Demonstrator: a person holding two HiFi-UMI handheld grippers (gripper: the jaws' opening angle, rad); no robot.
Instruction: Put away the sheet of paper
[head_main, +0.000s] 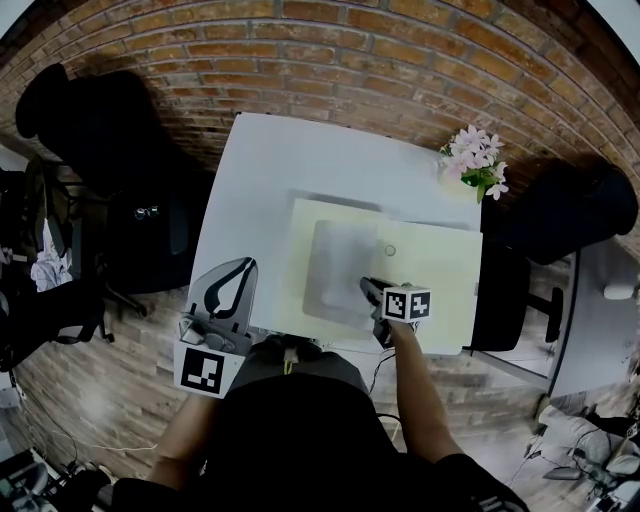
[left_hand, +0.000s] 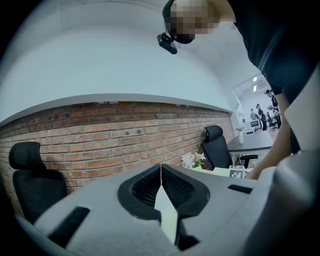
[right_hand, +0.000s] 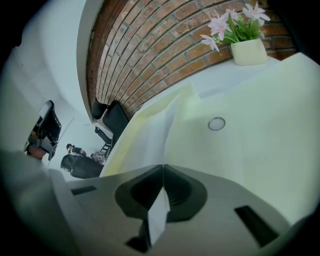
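A pale sheet of paper (head_main: 338, 268) lies on an opened light-yellow folder (head_main: 440, 290) on the white table (head_main: 260, 170). My right gripper (head_main: 368, 287) is at the sheet's near right corner, shut on its edge. In the right gripper view the sheet (right_hand: 155, 132) rises from the folder (right_hand: 260, 115) into my closed right gripper (right_hand: 162, 168). A small round snap (right_hand: 216, 123) sits on the folder. My left gripper (head_main: 246, 264) is held off the table's near left edge. It is shut with nothing in it, and its own view has my left gripper (left_hand: 161, 167) aimed at the brick wall.
A potted pink flower (head_main: 476, 166) stands at the table's far right corner. Black office chairs stand left (head_main: 95, 125) and right (head_main: 575, 210) of the table. A brick wall (head_main: 330, 50) runs behind it. The person's body is at the near edge.
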